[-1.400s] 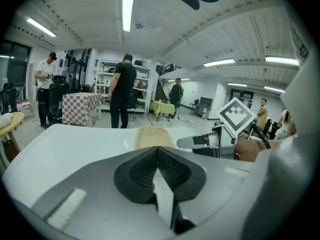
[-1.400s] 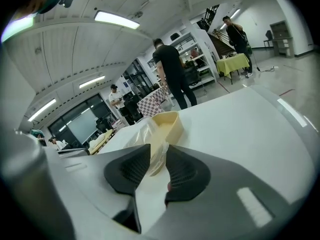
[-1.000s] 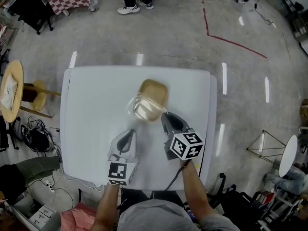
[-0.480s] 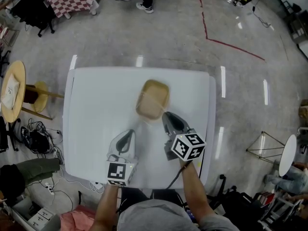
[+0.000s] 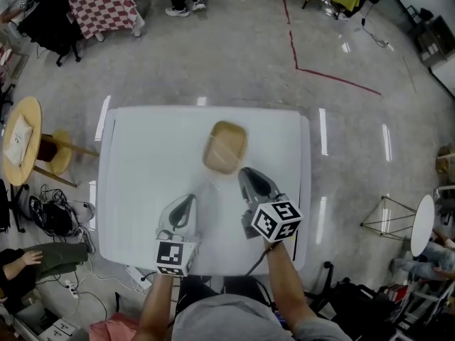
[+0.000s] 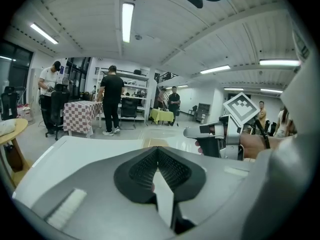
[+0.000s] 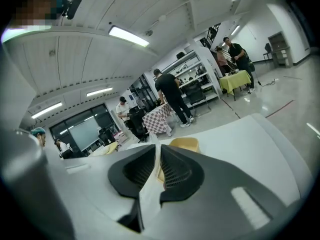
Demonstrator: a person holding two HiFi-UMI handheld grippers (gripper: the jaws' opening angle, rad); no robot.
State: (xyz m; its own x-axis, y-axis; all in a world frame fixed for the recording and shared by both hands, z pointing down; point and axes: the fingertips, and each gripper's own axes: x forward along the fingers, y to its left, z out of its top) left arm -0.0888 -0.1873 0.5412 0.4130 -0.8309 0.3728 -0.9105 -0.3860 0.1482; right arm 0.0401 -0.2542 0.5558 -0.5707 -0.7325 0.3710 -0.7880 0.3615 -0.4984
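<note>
**A:** What has the right gripper (image 5: 248, 172) got?

**B:** Its jaws are pinched on a thin sliver of clear film (image 7: 153, 145). The film is faint in that gripper's view, so I take it for film rather than swear to it. It stands up between the two pads.

**A:** And what lies past it?

**B:** A shallow tan tray (image 5: 225, 148), just beyond the jaw tips. It sits on the white worktop (image 5: 142, 162), nearer the far edge than the near one and a little right of the middle.

**A:** The left gripper (image 6: 157, 152)?

**B:** Clenched too, pads pressed together with nothing between them. It hangs over the near half of the worktop, left of the middle and well short of the tray. The right gripper is beside it, towards the right edge.

**A:** Anything round about?

**B:** Off the left edge there is a round wooden table (image 5: 18, 137) on the grey floor. Beyond the far left corner stands a table under a checked cloth (image 5: 99, 2).
</note>
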